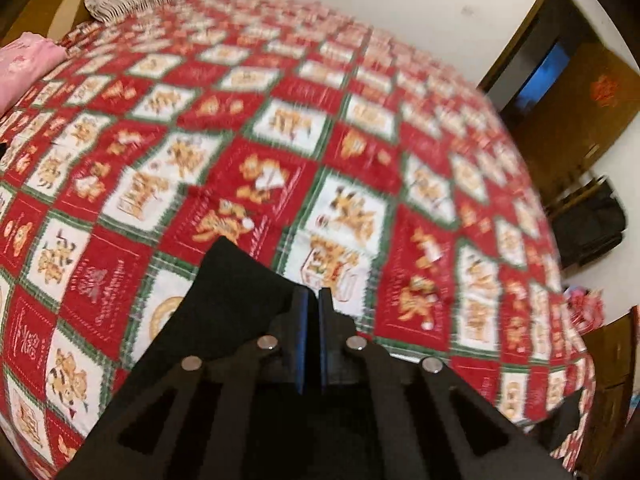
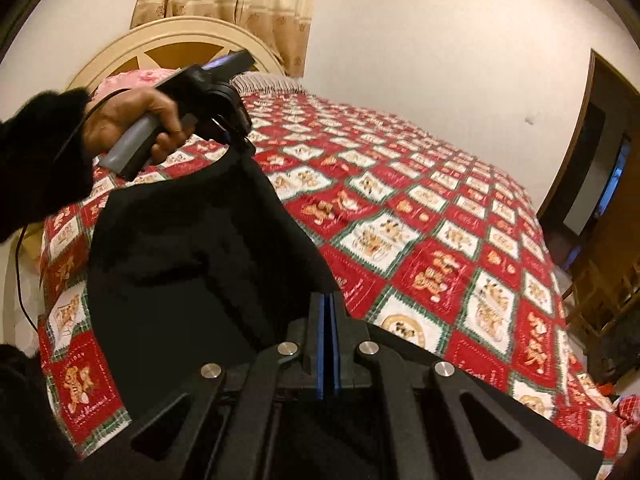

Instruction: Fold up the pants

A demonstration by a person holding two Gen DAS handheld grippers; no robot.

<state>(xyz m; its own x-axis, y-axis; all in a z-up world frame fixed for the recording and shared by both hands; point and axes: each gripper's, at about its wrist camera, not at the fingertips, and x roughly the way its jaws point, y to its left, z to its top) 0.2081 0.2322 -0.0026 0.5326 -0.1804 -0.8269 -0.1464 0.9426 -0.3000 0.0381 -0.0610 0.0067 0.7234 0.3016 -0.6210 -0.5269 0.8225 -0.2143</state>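
Both grippers have the black pants (image 2: 192,248) pinched and held up off the bed (image 2: 420,240) — the fabric hangs between them over the red, white and green quilt. The right gripper (image 2: 329,300) has its blue pads squeezed almost together on the cloth, right at the tips. Same for the left gripper (image 1: 314,294): jaws nearly closed, a corner of the pants sticking out to its left. From the right camera you can see the left hand (image 2: 132,120) in a dark fuzzy sleeve (image 2: 36,160) gripping its handle, pants draped below it. Pink pillow (image 1: 24,68) sits by the headboard (image 2: 160,44) — left view's pretty blurry.
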